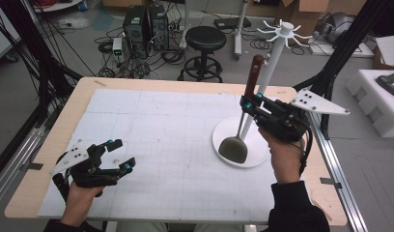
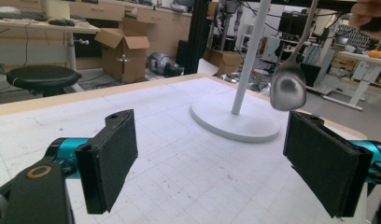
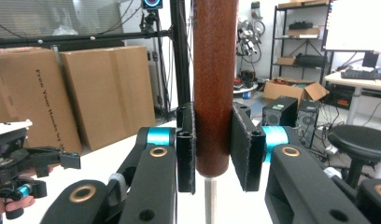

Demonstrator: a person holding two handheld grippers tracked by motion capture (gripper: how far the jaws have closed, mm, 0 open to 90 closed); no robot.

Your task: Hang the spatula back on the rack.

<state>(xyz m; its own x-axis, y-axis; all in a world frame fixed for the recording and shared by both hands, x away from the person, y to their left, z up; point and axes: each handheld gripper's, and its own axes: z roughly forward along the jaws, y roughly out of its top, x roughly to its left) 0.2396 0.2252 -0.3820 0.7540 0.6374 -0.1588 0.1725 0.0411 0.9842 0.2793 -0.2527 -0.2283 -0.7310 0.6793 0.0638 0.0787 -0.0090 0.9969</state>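
**High view: a big spoon held up by the white stand**

High view shows the spoon (image 1: 241,126) up in the air, standing almost straight. Its brown wooden handle (image 1: 254,73) points up and its grey bowl (image 1: 233,149) hangs low, over the round white base (image 1: 224,129) of the stand. The right gripper (image 1: 247,103) has the spoon by the bottom end of the handle. In the right gripper view, the 2 black pads (image 3: 242,147) squeeze the brown handle from both sides, and the thin metal stem (image 3: 207,200) comes out below.

The white pole (image 1: 272,67) of the stand rises just behind the spoon, with little hooks (image 1: 283,30) at its top.

The left gripper (image 1: 119,155) is well apart, near the front left of the white mat (image 1: 161,125). Its jaws are wide open and nothing is between them. In the left gripper view, the spoon bowl hangs past the far pad (image 2: 326,161).

A black stool (image 1: 205,41) stands on the floor behind the table (image 1: 55,130).
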